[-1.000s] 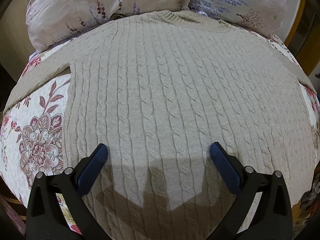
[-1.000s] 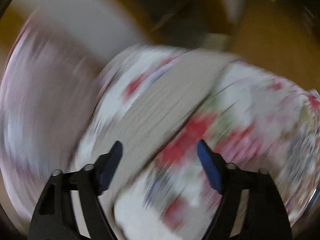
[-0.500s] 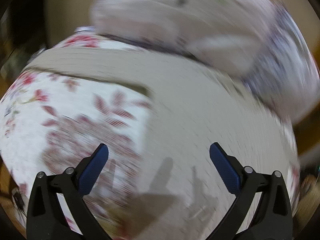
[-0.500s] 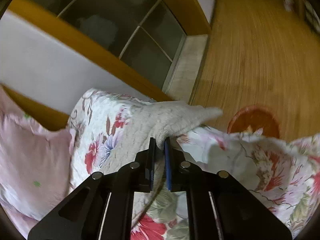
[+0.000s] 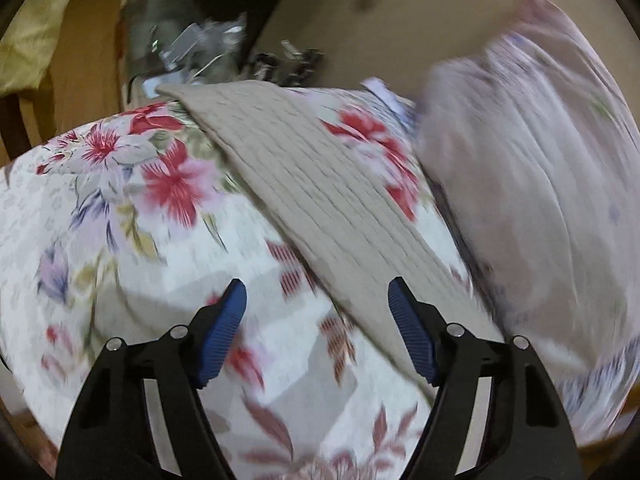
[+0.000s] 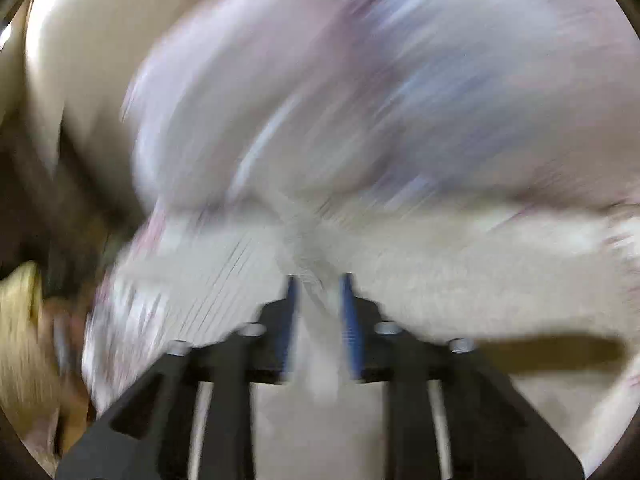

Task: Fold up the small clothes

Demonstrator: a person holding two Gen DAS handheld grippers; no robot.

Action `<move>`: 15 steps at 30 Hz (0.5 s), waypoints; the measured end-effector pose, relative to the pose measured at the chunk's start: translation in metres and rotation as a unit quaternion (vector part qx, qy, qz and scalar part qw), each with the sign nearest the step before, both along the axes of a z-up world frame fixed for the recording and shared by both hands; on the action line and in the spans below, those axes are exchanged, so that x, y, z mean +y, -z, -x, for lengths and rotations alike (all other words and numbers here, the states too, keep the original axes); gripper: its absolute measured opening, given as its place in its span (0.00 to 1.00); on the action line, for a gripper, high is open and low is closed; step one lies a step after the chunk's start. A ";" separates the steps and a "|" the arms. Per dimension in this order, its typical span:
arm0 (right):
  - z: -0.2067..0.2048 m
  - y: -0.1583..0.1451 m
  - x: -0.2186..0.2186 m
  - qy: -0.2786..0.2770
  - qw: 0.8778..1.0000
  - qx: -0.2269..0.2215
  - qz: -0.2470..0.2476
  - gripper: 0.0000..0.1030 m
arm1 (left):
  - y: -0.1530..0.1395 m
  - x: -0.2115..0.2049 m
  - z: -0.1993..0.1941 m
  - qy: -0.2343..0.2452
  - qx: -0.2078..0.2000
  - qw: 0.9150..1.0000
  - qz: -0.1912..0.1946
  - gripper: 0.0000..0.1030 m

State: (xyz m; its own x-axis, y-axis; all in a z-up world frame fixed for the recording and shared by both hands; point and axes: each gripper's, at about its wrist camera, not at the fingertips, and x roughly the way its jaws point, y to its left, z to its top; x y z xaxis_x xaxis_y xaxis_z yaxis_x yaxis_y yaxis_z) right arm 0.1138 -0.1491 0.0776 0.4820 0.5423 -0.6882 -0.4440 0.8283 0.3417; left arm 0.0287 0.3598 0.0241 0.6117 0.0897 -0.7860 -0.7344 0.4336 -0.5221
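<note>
There's the sweater [image 5: 320, 200], a beige cable-knit, one sleeve stretched in a long diagonal band across the flowered bedspread [image 5: 132, 232], its cuff end reaching the far edge of the bed. The left gripper [image 5: 316, 320] hovers just over the near part of that sleeve, blue pads spread wide, nothing between them; the right-hand pad sits above the knit, the other above the bedspread. Over on the other side, the right gripper [image 6: 318, 312] has its pads drawn close together with a fold of pale knit pinched between them — heavy blur there, but the fabric runs straight through the gap. Beige sweater fills the lower part of that view. Pale lilac pillows [image 5: 532, 184] are heaped beside the sleeve, touching the bedspread. Beyond the bed, a tan wall [image 5: 400, 20] and a dark clutter of shiny metal bits [image 5: 200, 44], too smeared to name. Something yellow [image 5: 32, 36] sits in the far corner. No writing readable anywhere.
</note>
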 end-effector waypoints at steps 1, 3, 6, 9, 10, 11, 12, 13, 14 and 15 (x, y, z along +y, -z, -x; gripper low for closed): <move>0.006 0.011 0.020 -0.021 0.999 0.026 -0.003 0.42 | 0.003 0.010 0.003 -0.009 -0.002 1.000 0.005 0.67; 0.026 0.028 0.045 -0.047 0.996 0.068 -0.030 0.45 | 0.005 0.027 0.003 -0.024 -0.008 1.000 0.011 0.63; 0.034 0.035 0.043 -0.031 0.995 0.086 -0.032 0.61 | 0.008 0.049 -0.003 -0.027 -0.007 0.999 0.015 0.53; 0.025 0.040 0.020 0.016 0.994 0.100 -0.028 0.62 | 0.013 0.064 -0.005 -0.037 -0.016 0.999 0.034 0.33; 0.022 0.040 0.009 0.036 0.993 0.107 -0.033 0.62 | 0.014 0.067 -0.005 -0.042 -0.020 0.998 0.042 0.26; 0.020 0.041 0.000 0.055 0.991 0.112 -0.038 0.63 | 0.016 0.071 -0.004 -0.047 -0.024 0.997 0.048 0.20; 0.018 0.041 -0.012 0.074 0.989 0.120 -0.039 0.63 | 0.019 0.077 -0.005 -0.052 -0.026 0.997 0.055 0.16; 0.018 0.041 -0.021 0.086 0.988 0.123 -0.041 0.63 | 0.020 0.079 -0.006 -0.054 -0.024 0.997 0.056 0.10; 0.018 0.041 -0.026 0.094 0.987 0.125 -0.039 0.63 | 0.019 0.082 -0.009 -0.053 -0.021 0.997 0.050 0.08; 0.019 0.040 -0.033 0.102 0.986 0.124 -0.039 0.63 | 0.015 0.081 -0.010 -0.050 -0.023 0.998 0.040 0.07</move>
